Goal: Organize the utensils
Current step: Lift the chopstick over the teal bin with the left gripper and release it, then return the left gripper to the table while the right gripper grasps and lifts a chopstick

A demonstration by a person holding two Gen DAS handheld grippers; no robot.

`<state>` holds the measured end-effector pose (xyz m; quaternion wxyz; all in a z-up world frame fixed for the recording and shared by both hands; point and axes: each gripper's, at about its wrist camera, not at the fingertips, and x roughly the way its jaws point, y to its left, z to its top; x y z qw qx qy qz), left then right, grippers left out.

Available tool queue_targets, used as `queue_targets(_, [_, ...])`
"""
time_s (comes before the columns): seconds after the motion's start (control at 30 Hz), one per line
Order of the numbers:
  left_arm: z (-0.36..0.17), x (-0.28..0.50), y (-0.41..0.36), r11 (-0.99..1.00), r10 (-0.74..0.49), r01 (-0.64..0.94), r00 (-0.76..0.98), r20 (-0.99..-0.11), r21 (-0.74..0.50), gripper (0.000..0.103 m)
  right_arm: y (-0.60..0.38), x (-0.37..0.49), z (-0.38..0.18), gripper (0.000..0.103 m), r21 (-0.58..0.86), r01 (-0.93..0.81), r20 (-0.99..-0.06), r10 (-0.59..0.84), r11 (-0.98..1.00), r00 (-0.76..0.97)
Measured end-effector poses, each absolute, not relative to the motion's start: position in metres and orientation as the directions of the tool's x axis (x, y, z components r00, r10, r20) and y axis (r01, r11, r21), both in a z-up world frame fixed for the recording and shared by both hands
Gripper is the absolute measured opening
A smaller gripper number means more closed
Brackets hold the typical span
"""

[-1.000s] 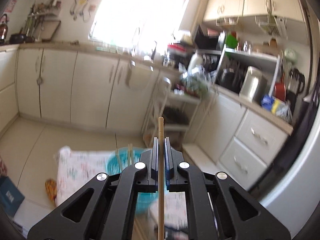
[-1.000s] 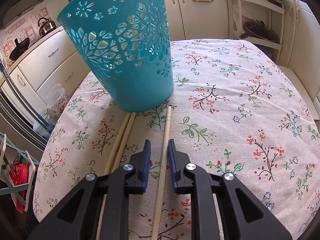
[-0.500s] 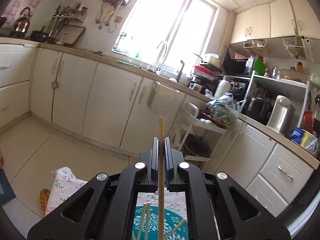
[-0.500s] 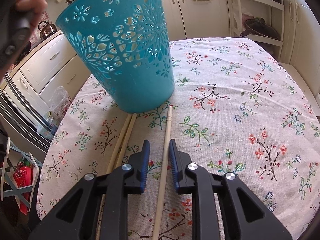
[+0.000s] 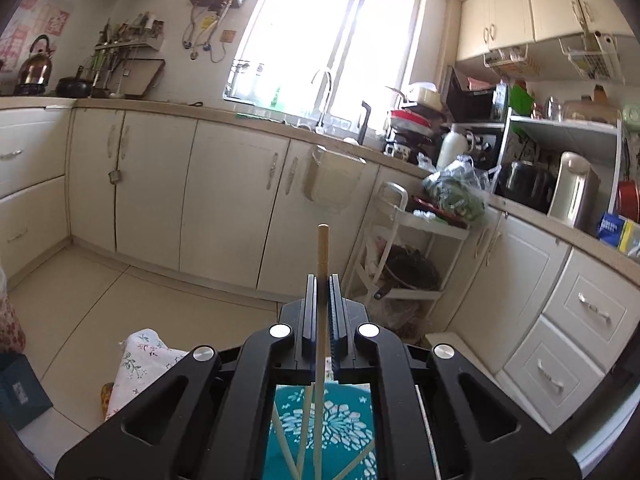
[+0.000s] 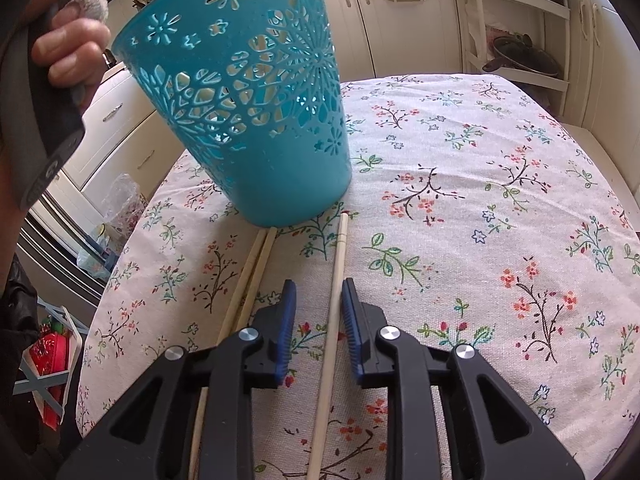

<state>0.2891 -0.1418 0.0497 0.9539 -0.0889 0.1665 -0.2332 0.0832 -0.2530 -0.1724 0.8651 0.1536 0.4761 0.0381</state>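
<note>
- Clamping hard, the left gripper has its jaws pinched on a single wooden chopstick, which stands upright between them with its blunt end poking up above the fingertips.
- Right below that grip sits the teal basket, seen from above through the gripper frame, and a few more chopsticks lean crosswise inside it.
- A corner of the floral tablecloth peeks out at lower left of the left wrist view.
- Over to the right wrist view: a hand shows at the top left corner, wrapped round a dark handle, just beside the basket's rim.
- The teal basket, cut through with flower holes, stands on the table toward its far left side, tilted in this fisheye view.
- Two chopsticks lie side by side on the cloth, their far tips touching the basket's base.
- Just right of them a lone chopstick lies nearly parallel, its far tip close to the basket's base.
- The right gripper hangs over that lone stick, jaws opening, the stick running between the blue pads with clear gaps either side, so nothing is gripped.
</note>
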Motion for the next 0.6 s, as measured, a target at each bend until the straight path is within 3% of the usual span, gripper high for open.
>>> queue_targets(0.13, [0.04, 0.281, -0.153, 0.879, -0.476, 0.446, 0.805, -0.354, -0.167, 0.006, -0.252, 0.084, -0.172, 0.025, 0.3, 0.077, -0.812, 0.213, 0.951, 0.544])
queue_targets(0.2, [0.033, 0.278, -0.155, 0.881, -0.466, 0.453, 0.784, -0.411, -0.136, 0.011, -0.252, 0.083, -0.172, 0.025, 0.3, 0.078, -0.812, 0.212, 0.951, 0.544])
queue_targets(0.37, [0.032, 0.258, -0.123, 0.909, -0.412, 0.394, 0.813, -0.41, -0.133, 0.051, -0.251, 0.083, -0.172, 0.026, 0.299, 0.077, -0.812, 0.211, 0.951, 0.544])
queue_targets(0.5, [0.027, 0.229, -0.068, 0.94, -0.339, 0.291, 0.867, -0.366, -0.181, 0.066, -0.252, 0.083, -0.172, 0.025, 0.303, 0.08, -0.811, 0.214, 0.95, 0.544])
queue_targets(0.6, [-0.006, 0.22, -0.04, 0.953, -0.292, 0.219, 0.848, -0.442, -0.211, 0.075, -0.246, 0.084, -0.171, 0.025, 0.259, 0.073, -0.822, 0.18, 0.963, 0.54])
